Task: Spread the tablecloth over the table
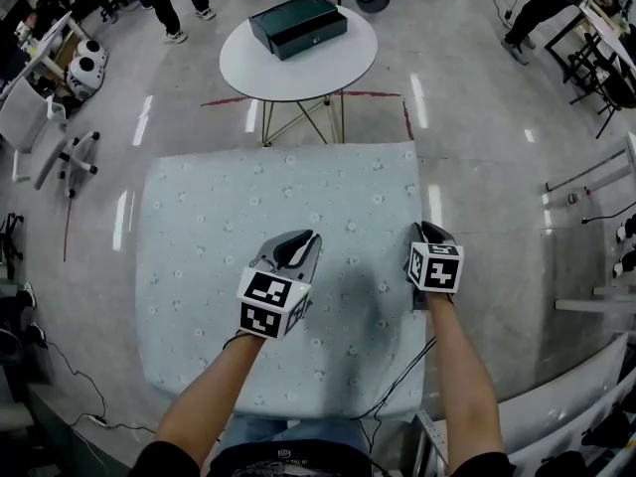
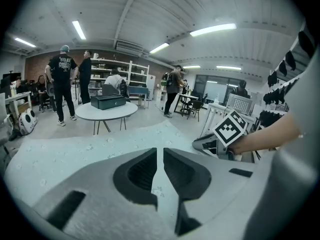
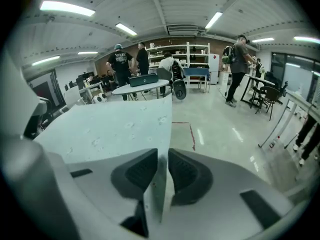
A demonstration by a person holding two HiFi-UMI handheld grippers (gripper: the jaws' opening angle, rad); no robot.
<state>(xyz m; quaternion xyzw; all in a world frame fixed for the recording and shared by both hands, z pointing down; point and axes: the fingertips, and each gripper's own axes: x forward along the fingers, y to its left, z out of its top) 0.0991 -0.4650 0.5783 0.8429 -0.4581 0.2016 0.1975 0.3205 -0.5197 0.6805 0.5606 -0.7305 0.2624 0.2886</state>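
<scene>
A pale blue-grey tablecloth (image 1: 278,207) with a small flower print lies flat over the table; in the head view it covers the top out to every edge. My left gripper (image 1: 303,241) hovers over the cloth's middle, slightly toward me. Its jaws (image 2: 160,151) stand a narrow slit apart, with nothing pinched and only the cloth (image 2: 75,154) showing beyond. My right gripper (image 1: 429,230) is at the cloth's right edge. In the right gripper view the cloth's edge (image 3: 161,184) runs up between the parted jaws (image 3: 163,154), with a gap beside it.
Beyond the far edge stands a round white table (image 1: 338,68) with a dark green box (image 1: 298,25) on it. Several people stand at the back. White chairs (image 1: 40,127) are at the left, metal frames (image 1: 596,306) at the right, and cables (image 1: 79,396) lie on the floor.
</scene>
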